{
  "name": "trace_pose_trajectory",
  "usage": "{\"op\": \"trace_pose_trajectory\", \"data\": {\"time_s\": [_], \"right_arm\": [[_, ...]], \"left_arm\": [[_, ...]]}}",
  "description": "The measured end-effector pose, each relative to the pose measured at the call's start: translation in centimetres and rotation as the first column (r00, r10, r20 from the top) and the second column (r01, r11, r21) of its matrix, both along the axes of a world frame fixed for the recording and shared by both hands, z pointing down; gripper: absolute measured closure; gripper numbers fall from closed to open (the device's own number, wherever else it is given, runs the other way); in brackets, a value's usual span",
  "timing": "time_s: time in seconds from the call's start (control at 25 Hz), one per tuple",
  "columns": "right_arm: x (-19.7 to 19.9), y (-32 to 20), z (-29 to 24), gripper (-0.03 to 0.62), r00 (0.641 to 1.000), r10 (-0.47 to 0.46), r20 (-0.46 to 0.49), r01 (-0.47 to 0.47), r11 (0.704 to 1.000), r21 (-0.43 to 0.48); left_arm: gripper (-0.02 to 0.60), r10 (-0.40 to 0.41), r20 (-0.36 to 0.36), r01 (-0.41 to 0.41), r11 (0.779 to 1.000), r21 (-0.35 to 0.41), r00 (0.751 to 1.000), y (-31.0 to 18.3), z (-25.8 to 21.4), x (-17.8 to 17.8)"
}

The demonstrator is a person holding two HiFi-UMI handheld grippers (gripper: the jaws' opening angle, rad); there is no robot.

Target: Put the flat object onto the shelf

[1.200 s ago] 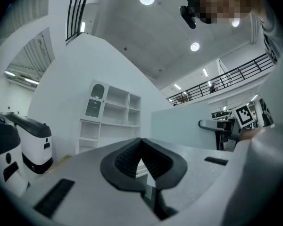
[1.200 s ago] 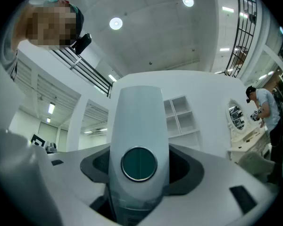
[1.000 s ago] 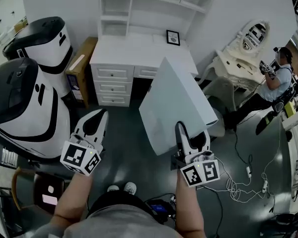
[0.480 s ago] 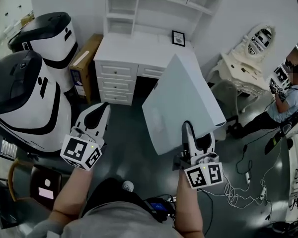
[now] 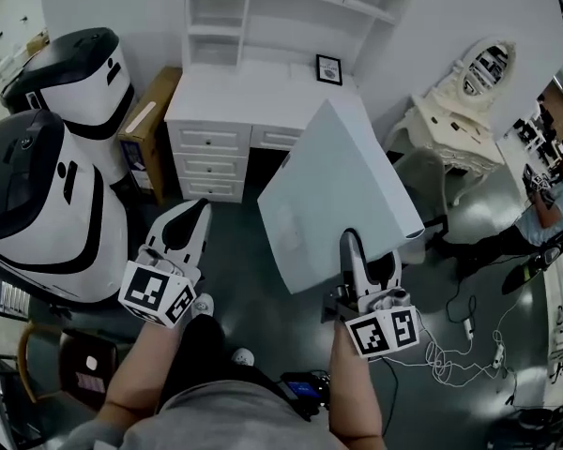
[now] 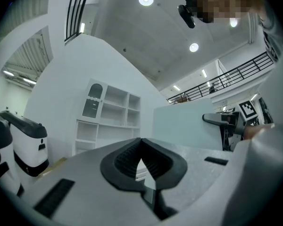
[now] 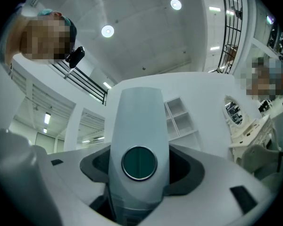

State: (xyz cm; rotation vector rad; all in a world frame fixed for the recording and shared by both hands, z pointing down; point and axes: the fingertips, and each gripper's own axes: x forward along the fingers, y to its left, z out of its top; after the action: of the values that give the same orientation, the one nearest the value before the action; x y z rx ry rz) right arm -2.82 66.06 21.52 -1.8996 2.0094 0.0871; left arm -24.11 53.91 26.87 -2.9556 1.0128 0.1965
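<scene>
Right gripper [image 5: 366,268]: my jaws stand wide and are clamped on the lower edge of the flat object [image 5: 338,195]. In the right gripper view its pale edge fills the gap between them, with a dark round disc set in it.
Flat object: a large pale panel, held up off the floor and tilted. In the head view its top corner reaches over the front of the desk [image 5: 253,92] – it is not on the shelf.
Left gripper [image 6: 140,142]: my jaws are closed tip to tip with nothing between them, out to the left of the panel and apart from it.
Shelf [image 5: 263,12]: white open compartments standing on the back of the desk, against the wall.
Desk: white, with drawers on its left side and a small picture frame [image 5: 327,68] upright near the back right.
Left of the desk: a cardboard box [image 5: 148,129] just beside it, then two white-and-black robots [image 5: 38,204].
Right side: a cream dressing table [image 5: 460,101] with an oval mirror, a person [image 5: 554,195] beyond it, and cables [image 5: 450,345] on the dark floor.
</scene>
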Motion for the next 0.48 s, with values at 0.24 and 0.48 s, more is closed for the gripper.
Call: {"op": "trace_pose_trajectory", "data": {"time_s": [0.24,0.48], "right_arm": [[0.3,-4.7,-1.2,0.295,0.999,0.035,-0.002,-0.035,0.999,0.029],[0.0,-10.5,-1.7,0.295,0.995,0.094,-0.023,-0.094,0.995,0.031]], "left_arm": [[0.575,0.063,-0.022,-0.062,0.998,0.016,0.998,-5.7,-0.8,2.0],[0.575,0.114,-0.027,-0.113,0.993,0.034,0.993,-13.0,-1.7,2.9]]}}
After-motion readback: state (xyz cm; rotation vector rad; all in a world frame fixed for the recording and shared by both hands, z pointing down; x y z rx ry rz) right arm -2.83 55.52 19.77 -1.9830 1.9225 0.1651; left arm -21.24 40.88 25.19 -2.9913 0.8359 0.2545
